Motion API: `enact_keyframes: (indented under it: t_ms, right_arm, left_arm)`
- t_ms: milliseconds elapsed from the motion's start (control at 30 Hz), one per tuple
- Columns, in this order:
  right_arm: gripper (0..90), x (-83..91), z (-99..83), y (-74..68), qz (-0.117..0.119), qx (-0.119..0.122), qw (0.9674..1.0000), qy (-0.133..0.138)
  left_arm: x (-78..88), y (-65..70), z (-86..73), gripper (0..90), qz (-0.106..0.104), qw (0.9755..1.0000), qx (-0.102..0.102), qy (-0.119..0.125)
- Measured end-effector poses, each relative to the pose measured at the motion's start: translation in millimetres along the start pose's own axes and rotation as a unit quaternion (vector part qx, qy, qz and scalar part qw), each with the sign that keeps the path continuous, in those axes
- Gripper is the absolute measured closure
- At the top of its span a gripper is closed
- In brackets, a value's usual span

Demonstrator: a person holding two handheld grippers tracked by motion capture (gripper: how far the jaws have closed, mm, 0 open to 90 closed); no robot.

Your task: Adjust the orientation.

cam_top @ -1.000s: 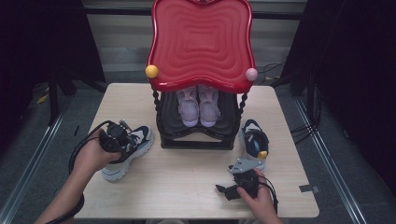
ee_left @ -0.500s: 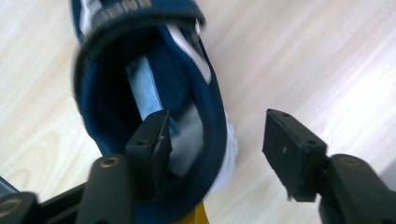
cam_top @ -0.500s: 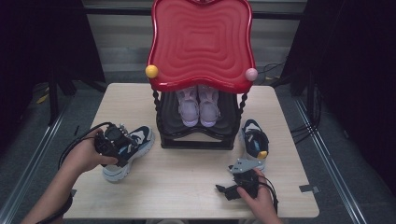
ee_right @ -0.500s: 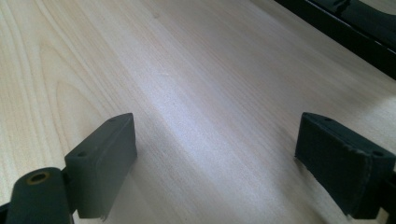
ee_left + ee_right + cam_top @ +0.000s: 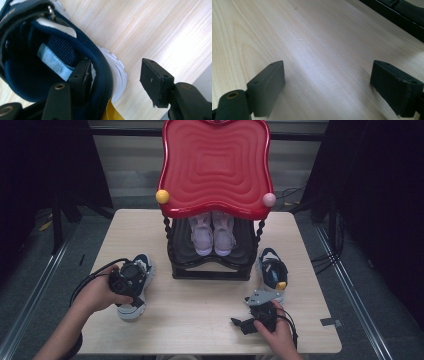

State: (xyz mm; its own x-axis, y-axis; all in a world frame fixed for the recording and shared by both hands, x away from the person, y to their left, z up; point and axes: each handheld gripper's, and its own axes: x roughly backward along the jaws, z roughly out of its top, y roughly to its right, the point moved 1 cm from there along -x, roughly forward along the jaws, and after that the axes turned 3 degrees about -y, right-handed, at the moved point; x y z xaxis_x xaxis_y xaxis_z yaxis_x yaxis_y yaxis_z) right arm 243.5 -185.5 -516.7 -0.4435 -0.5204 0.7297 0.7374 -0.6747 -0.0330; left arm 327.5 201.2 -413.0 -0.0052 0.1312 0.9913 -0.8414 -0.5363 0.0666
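Up close, left gripper (image 5: 115, 75) jaws straddle the navy shoe (image 5: 37, 57) collar unclamped; right gripper (image 5: 332, 87) gapes.

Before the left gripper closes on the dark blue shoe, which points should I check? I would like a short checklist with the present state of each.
1. Left gripper open: ok, jaws apart.
2. Collar of the blue shoe between the jaws: ok, one jaw sits inside the shoe opening, the other outside over the table.
3. Depth of the bite: cannot tell how far down the inner jaw reaches.
4. Right gripper out of the way: ok, open over bare wood, holding nothing.
5. Second blue shoe apart from the right gripper: ok.
6. Lower shelf of the red rack free: not ok, pink shoes sit there.
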Motion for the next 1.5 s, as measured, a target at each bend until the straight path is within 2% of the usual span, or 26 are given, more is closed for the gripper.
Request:
enact_keyframes:
  t_ms: [100,267,367,567,600,633,733,867,933,1100,1133,1200,1233,1267,1433,1500]
  right_arm:
    - [11.8,-0.2,0.1,0.2,0.000,0.001,1.0000,0.001]
    - [11.7,-0.2,0.1,0.2,0.000,0.001,1.0000,0.001]
    - [11.7,-0.2,0.2,0.1,0.000,0.000,1.0000,0.002]
    - [11.7,-0.3,0.1,0.1,0.000,0.000,1.0000,0.002]
    - [11.7,-0.2,0.1,0.0,0.000,0.000,1.0000,0.002]
    - [11.7,0.0,0.1,-0.2,0.000,-0.002,1.0000,0.000]
    - [11.7,0.0,0.1,-0.2,0.000,-0.002,1.0000,0.000]
    - [11.7,0.0,0.1,-0.2,0.000,-0.002,1.0000,0.000]
    - [11.7,-0.2,0.2,0.0,0.001,0.000,1.0000,0.002]
    - [11.7,-0.2,0.2,0.1,0.000,0.000,1.0000,0.002]
    - [11.7,-0.2,0.2,0.1,0.000,0.000,1.0000,0.002]
    - [11.7,0.0,0.1,-0.2,0.000,-0.002,1.0000,0.000]
    - [11.7,-0.3,0.1,0.2,0.000,0.001,1.0000,0.002]
    - [11.7,-0.2,0.2,0.1,0.001,0.000,1.0000,0.002]
    - [11.7,0.0,0.1,-0.1,0.001,-0.002,1.0000,0.000]
    - [11.7,-0.6,0.3,0.5,0.002,0.002,1.0000,0.004]
  left_arm:
    - [-1.2,3.7,3.4,41.5,-0.005,1.0000,-0.004,0.004]
    - [-2.2,4.3,6.8,41.5,-0.005,0.9999,-0.011,-0.005]
    - [-3.1,3.1,5.5,40.7,-0.009,0.9999,-0.006,-0.006]
    - [-4.0,2.6,1.9,39.2,-0.014,0.9996,-0.014,-0.019]
    - [-4.0,3.3,0.8,39.2,-0.016,0.9996,-0.009,-0.021]
    - [-3.4,2.4,-0.2,39.2,-0.014,0.9995,-0.014,-0.025]
    - [-3.0,0.9,-3.8,38.6,-0.010,0.9995,-0.010,-0.029]
    - [-3.4,-1.0,-7.9,38.6,-0.013,0.9996,-0.008,-0.026]
    - [-2.7,-1.5,-8.2,39.1,-0.011,0.9996,-0.014,-0.024]
    - [-1.8,-1.8,-7.3,42.7,-0.005,0.9992,-0.020,-0.033]
    - [-1.2,-2.5,-6.9,44.7,0.000,0.9987,-0.031,-0.040]
    - [-1.2,-3.2,-6.4,50.4,0.008,0.9983,-0.038,-0.043]
    - [-1.2,-2.6,-6.3,55.5,0.009,0.9988,-0.030,-0.038]
    - [-0.6,-3.4,-5.7,58.5,0.008,0.9987,-0.032,-0.038]
    - [0.3,-1.2,-1.1,67.8,-0.023,0.9995,-0.013,-0.017]
    - [-0.3,0.7,2.7,68.7,-0.033,0.9993,-0.009,-0.015]
